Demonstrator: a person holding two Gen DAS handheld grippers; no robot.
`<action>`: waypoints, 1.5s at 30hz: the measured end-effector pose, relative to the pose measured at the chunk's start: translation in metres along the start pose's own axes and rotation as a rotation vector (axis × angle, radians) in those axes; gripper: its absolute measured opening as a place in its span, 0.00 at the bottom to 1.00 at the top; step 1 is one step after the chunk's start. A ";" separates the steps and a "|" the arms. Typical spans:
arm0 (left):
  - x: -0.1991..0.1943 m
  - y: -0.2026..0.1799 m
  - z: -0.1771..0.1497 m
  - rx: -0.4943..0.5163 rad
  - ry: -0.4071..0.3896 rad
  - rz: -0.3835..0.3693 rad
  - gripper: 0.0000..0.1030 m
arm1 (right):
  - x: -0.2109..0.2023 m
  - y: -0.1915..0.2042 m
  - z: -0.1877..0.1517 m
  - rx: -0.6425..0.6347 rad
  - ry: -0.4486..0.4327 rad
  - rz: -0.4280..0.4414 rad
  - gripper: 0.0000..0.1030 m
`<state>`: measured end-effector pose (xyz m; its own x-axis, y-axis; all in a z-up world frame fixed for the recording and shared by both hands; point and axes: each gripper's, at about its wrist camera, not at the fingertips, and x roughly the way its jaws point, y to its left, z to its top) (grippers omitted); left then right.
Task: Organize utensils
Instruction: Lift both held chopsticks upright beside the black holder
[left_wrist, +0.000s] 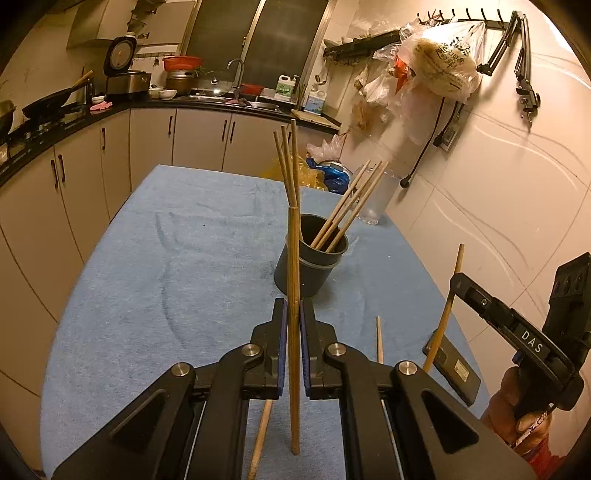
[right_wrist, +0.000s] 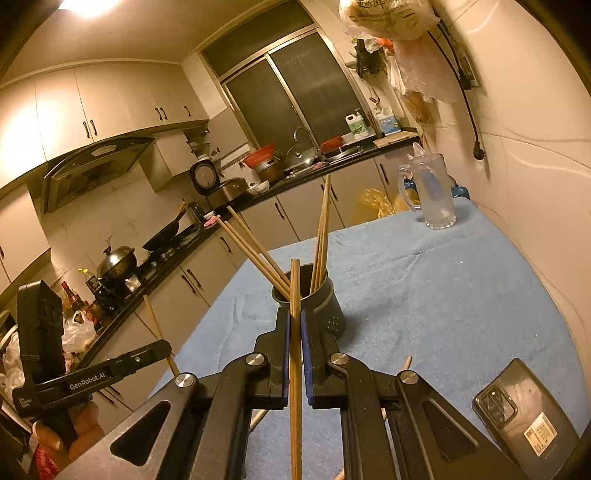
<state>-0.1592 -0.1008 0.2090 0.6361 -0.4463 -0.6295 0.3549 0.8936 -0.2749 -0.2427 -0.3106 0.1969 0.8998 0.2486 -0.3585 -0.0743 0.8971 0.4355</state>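
Observation:
A dark round holder (left_wrist: 312, 266) (right_wrist: 319, 302) stands on the blue cloth with several wooden chopsticks leaning in it. My left gripper (left_wrist: 294, 314) is shut on an upright chopstick (left_wrist: 294, 258), held above the cloth just in front of the holder. My right gripper (right_wrist: 294, 321) is shut on another upright chopstick (right_wrist: 295, 369), also short of the holder. In the left wrist view the right gripper (left_wrist: 456, 282) shows at the right with its chopstick (left_wrist: 448, 306). The left gripper (right_wrist: 162, 347) appears at the left of the right wrist view. Loose chopsticks (left_wrist: 379, 339) lie on the cloth below.
A black phone (right_wrist: 524, 417) (left_wrist: 456, 365) lies on the blue-clothed table (left_wrist: 147, 277) near the right edge. A clear plastic jug (right_wrist: 432, 192) stands at the far end by the tiled wall. Kitchen counters with pots run along the left and back.

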 end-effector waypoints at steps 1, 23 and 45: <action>0.000 0.000 0.000 0.002 -0.001 0.002 0.06 | 0.000 0.001 0.001 -0.002 -0.004 0.000 0.06; -0.002 -0.004 -0.002 0.014 -0.005 0.009 0.06 | -0.003 0.007 0.008 -0.025 -0.033 0.012 0.06; -0.007 -0.019 -0.001 0.039 -0.004 0.048 0.06 | -0.010 -0.004 0.015 0.001 -0.036 0.036 0.06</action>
<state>-0.1706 -0.1144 0.2178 0.6560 -0.4030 -0.6381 0.3505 0.9115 -0.2154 -0.2447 -0.3221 0.2115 0.9114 0.2678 -0.3126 -0.1069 0.8874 0.4484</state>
